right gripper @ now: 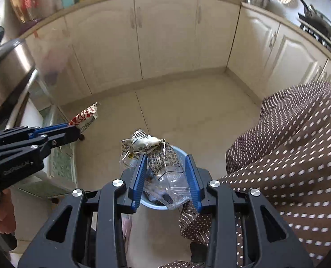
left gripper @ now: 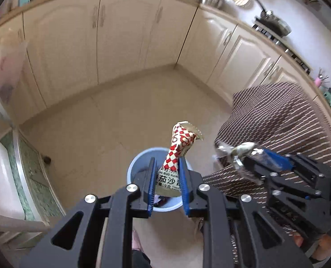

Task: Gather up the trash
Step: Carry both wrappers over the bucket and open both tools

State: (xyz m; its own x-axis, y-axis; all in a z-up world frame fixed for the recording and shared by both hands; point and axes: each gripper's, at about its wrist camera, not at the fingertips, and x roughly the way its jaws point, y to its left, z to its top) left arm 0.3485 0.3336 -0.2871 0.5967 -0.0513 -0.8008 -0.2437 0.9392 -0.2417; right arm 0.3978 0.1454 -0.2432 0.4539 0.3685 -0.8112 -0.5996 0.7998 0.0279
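Observation:
In the left wrist view my left gripper point(left gripper: 167, 159) is shut on a red-and-white checkered sauce sachet point(left gripper: 181, 143) that sticks up past the pads. Directly below it stands a round blue bin point(left gripper: 133, 167) with some trash inside. My right gripper point(right gripper: 166, 157) is shut on a crumpled clear plastic wrapper point(right gripper: 143, 145), also hanging over the blue bin point(right gripper: 153, 206). Each gripper appears in the other's view: the right gripper point(left gripper: 243, 156) with its wrapper point(left gripper: 237, 150) at the right, the left gripper point(right gripper: 76, 129) with the sachet point(right gripper: 85, 116) at the left.
Cream cabinets point(left gripper: 120, 33) line the far and right walls above a pale tiled floor point(left gripper: 98, 122). A person's brown dotted garment point(right gripper: 299, 145) fills the right. A steel-framed unit point(left gripper: 20, 156) stands at the left. A hand point(right gripper: 4, 212) holds the left gripper's handle.

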